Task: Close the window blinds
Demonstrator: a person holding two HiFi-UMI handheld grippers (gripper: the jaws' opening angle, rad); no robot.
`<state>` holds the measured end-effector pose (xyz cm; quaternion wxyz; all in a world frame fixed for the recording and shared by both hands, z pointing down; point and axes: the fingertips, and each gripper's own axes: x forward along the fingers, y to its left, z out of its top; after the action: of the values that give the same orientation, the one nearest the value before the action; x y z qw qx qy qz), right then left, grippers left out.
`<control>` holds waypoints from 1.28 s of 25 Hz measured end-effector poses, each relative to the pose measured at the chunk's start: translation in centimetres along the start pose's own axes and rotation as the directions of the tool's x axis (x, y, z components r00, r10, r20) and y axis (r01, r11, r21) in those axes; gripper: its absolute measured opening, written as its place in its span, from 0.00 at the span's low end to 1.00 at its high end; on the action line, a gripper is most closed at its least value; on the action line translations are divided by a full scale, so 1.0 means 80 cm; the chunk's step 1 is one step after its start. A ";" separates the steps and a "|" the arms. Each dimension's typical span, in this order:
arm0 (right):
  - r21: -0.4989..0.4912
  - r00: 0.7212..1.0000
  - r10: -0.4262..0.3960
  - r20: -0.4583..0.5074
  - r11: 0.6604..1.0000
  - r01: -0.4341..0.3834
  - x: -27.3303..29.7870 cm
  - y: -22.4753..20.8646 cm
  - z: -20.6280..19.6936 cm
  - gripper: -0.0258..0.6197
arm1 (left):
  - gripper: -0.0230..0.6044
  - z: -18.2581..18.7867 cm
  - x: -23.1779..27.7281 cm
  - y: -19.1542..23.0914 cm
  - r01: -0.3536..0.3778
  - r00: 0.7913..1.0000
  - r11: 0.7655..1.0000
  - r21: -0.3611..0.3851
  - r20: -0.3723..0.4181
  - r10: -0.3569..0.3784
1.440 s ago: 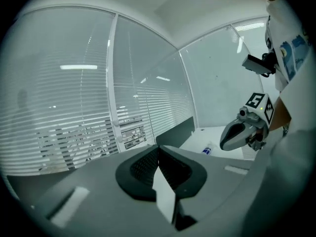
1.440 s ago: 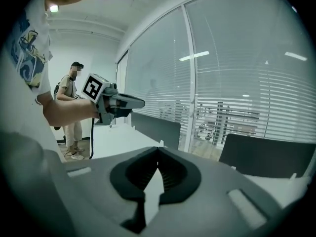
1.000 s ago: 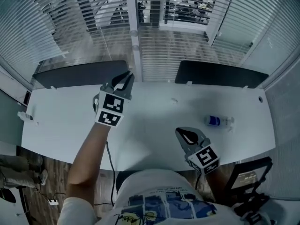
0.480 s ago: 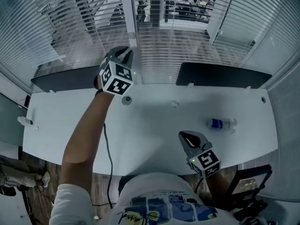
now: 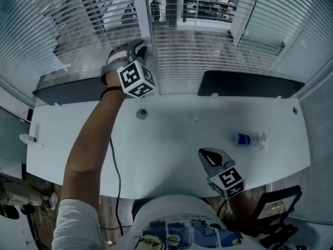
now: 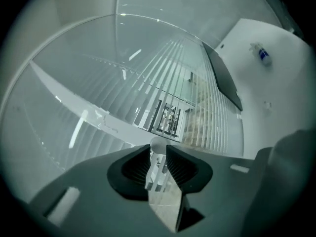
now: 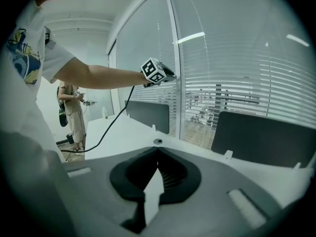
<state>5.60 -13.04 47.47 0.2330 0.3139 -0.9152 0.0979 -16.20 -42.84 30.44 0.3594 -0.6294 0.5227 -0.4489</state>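
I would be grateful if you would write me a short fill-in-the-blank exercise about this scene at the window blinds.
1. The clear wand stands between the ____ gripper's jaws.
2. The jaws of the right gripper are ____.
3. The bottle lies on the ____ half of the desk.
Missing words: left; shut; right.
Note: the left gripper, raised to the blinds, has its jaws opening.

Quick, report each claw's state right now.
Left claw: opening, blind wand between its jaws, not gripped.
Right claw: closed, empty.
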 end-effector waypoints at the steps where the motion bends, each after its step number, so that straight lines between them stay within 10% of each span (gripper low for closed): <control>1: 0.005 1.000 0.007 -0.001 1.000 -0.007 0.003 -0.008 -0.007 0.04 | 0.21 0.005 0.010 -0.008 -0.004 1.000 0.999 0.046 -0.004 0.004; 6: 0.021 1.000 0.025 -0.017 0.999 -0.025 0.007 -0.016 -0.020 0.04 | 0.25 0.015 0.031 -0.022 -0.005 1.000 0.980 0.201 -0.011 0.007; 19: 0.022 0.999 0.028 -0.026 0.999 -0.027 0.009 -0.014 -0.018 0.04 | 0.23 0.006 0.039 -0.012 -0.018 0.998 0.948 0.316 -0.051 0.036; 27: 0.031 0.999 0.030 -0.030 0.999 -0.029 0.008 -0.011 -0.020 0.04 | 0.23 0.014 0.028 -0.002 -0.067 0.997 0.997 -0.031 -0.026 0.066; 29: 0.034 0.999 0.034 -0.029 0.999 -0.033 0.010 -0.010 -0.018 0.04 | 0.23 0.010 0.028 0.005 -0.079 0.997 0.976 -0.204 -0.025 0.075; 32: 0.036 0.999 0.037 -0.035 0.999 -0.036 0.012 -0.007 -0.015 0.04 | 0.23 0.005 0.028 0.012 -0.083 0.996 0.879 -0.469 -0.027 0.080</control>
<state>5.72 -13.58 49.01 0.2418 0.2994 -0.9146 0.1238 -16.08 -45.21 29.83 0.2133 -0.6736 0.6430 -0.2955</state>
